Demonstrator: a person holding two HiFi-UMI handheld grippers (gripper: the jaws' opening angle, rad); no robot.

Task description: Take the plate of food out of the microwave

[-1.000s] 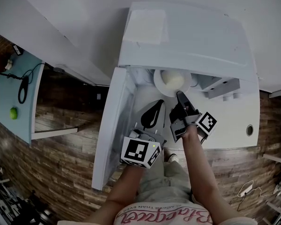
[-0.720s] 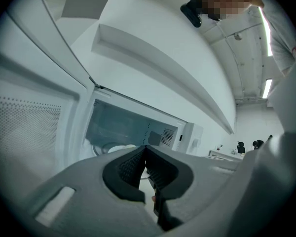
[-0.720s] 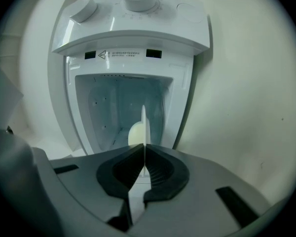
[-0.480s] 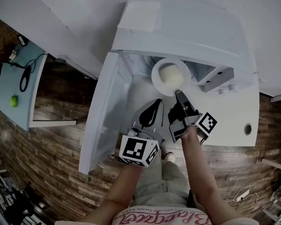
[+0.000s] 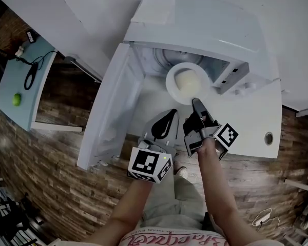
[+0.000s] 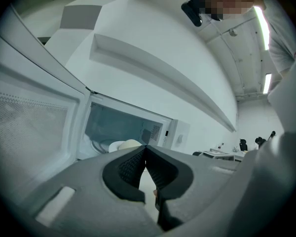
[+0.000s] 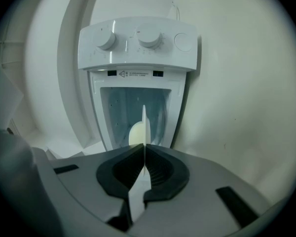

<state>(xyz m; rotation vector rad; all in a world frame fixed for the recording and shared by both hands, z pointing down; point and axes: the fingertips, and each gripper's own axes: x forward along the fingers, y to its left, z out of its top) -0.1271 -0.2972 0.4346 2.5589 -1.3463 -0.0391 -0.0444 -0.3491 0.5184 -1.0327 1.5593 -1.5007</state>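
The white microwave stands open, its door swung out to the left. A white plate with a pale mound of food hangs at the mouth of the cavity. My right gripper is shut on the plate's near rim. In the right gripper view the plate shows edge-on, pinched between the pads, with the food to its left. My left gripper sits just left of the right one, shut and empty. In the left gripper view its jaws meet, with the plate beyond them.
A white counter carries the microwave and has a round hole at its right. The control panel with two knobs faces the right gripper. At far left a pale blue table holds a green ball and a cable. Wood floor lies below.
The plate has come forward out of the cavity with my right gripper still closed on its rim. More of the open cavity and the door shows now. The left gripper has barely moved.
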